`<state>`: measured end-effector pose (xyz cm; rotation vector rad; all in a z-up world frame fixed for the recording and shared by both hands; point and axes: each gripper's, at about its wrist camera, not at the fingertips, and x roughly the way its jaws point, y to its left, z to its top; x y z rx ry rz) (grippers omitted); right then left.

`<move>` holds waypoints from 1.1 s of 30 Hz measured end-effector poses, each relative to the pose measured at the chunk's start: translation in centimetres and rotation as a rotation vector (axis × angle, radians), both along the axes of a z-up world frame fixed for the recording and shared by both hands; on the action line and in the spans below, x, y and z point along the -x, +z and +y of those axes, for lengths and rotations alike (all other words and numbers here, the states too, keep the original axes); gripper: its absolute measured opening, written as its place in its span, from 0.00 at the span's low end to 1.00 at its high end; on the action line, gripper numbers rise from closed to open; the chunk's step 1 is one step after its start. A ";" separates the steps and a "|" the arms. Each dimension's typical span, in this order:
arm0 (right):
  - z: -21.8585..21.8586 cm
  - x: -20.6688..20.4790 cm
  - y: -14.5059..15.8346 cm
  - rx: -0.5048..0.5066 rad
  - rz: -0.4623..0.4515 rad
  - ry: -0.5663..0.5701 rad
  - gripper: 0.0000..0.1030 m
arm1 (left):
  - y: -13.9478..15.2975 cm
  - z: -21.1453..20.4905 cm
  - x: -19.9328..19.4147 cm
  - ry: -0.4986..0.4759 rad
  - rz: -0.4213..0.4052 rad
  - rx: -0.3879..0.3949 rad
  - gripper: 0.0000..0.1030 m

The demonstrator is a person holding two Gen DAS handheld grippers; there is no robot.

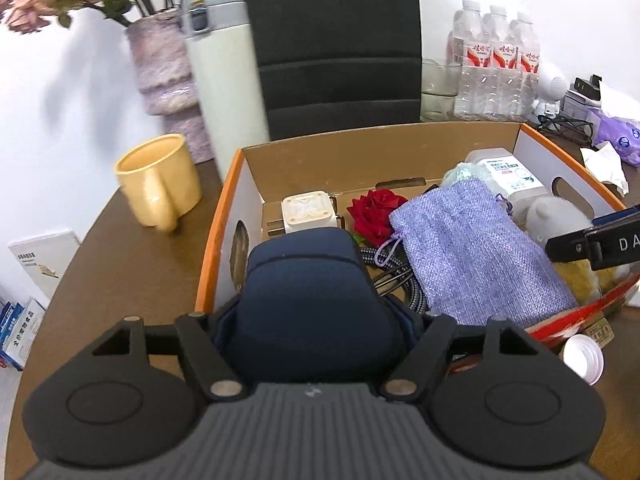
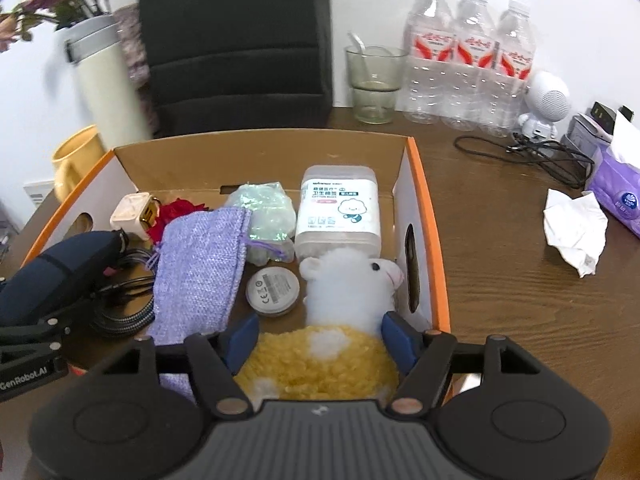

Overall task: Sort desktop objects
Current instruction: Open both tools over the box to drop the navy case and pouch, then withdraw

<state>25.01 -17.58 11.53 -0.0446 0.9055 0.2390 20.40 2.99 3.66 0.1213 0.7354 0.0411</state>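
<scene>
An orange-rimmed cardboard box (image 1: pixel 222 216) (image 2: pixel 424 184) holds a purple cloth pouch (image 1: pixel 472 256) (image 2: pixel 196 264), a red rose (image 1: pixel 376 216), a white charger cube (image 1: pixel 308 214) (image 2: pixel 134 214), a cotton-swab jar (image 2: pixel 340 208), a round tin (image 2: pixel 273 290) and cables. My left gripper (image 1: pixel 316 320) is shut on a dark blue case (image 1: pixel 316 296) over the box's near left corner. My right gripper (image 2: pixel 320 340) is shut on a yellow-and-white plush toy (image 2: pixel 344 292) inside the box at its right side.
A yellow mug (image 1: pixel 158 180), a pale thermos (image 1: pixel 224 76) and a flower vase (image 1: pixel 164 68) stand left of the box. A glass (image 2: pixel 374 84), three water bottles (image 2: pixel 468 60), a white speaker (image 2: pixel 546 104), cables, crumpled tissue (image 2: pixel 576 232) and a purple tissue pack (image 2: pixel 620 196) sit right. A white bottle cap (image 1: pixel 584 358) lies near.
</scene>
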 end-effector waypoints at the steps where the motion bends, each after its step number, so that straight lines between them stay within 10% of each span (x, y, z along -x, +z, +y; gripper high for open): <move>1: 0.3 0.0 0.0 -0.002 -0.001 0.007 0.69 | 0.0 0.4 0.2 0.001 0.000 0.000 0.73; 15: 5.0 1.0 0.8 -0.033 -0.036 0.059 0.76 | 0.8 6.1 2.9 0.070 -0.012 0.055 0.78; 18: 4.1 2.7 2.3 -0.088 -0.120 0.054 0.79 | 2.5 6.2 4.9 0.098 -0.071 0.138 1.00; 21: 2.8 5.0 3.6 -0.097 -0.252 0.085 0.96 | 4.3 5.4 8.1 0.095 -0.158 0.168 1.00; 33: 1.1 15.5 2.1 -0.064 -0.428 0.114 1.00 | 2.9 3.0 18.7 0.243 -0.241 0.127 1.00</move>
